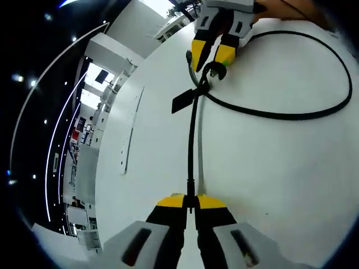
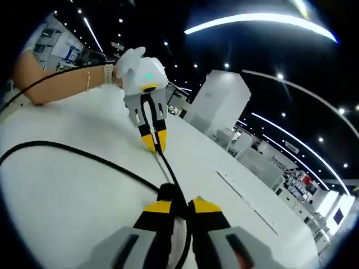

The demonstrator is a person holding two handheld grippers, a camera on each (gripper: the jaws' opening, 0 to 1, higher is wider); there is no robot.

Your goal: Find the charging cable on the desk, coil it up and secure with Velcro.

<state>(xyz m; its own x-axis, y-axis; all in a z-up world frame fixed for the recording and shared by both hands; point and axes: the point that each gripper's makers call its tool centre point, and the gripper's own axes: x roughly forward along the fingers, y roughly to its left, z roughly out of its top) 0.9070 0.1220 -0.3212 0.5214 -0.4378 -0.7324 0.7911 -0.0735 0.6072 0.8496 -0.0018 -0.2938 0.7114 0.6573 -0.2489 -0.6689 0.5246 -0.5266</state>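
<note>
At the bottom centre, the left gripper (image 1: 191,203) pinches the black cable (image 1: 193,145) on the white desk (image 1: 269,179); the right gripper (image 1: 213,59) (top of frame) grips the cable near its Velcro strap (image 1: 184,101).

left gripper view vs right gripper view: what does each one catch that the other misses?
The left gripper view alone has the black Velcro tab sticking off the cable and the cable's wide loop on the desk.
The right gripper view alone has the person's forearm with a bracelet, resting on the desk.
Both share the white desk, the black charging cable, the left gripper shut on the cable and the right gripper closed around it.
</note>
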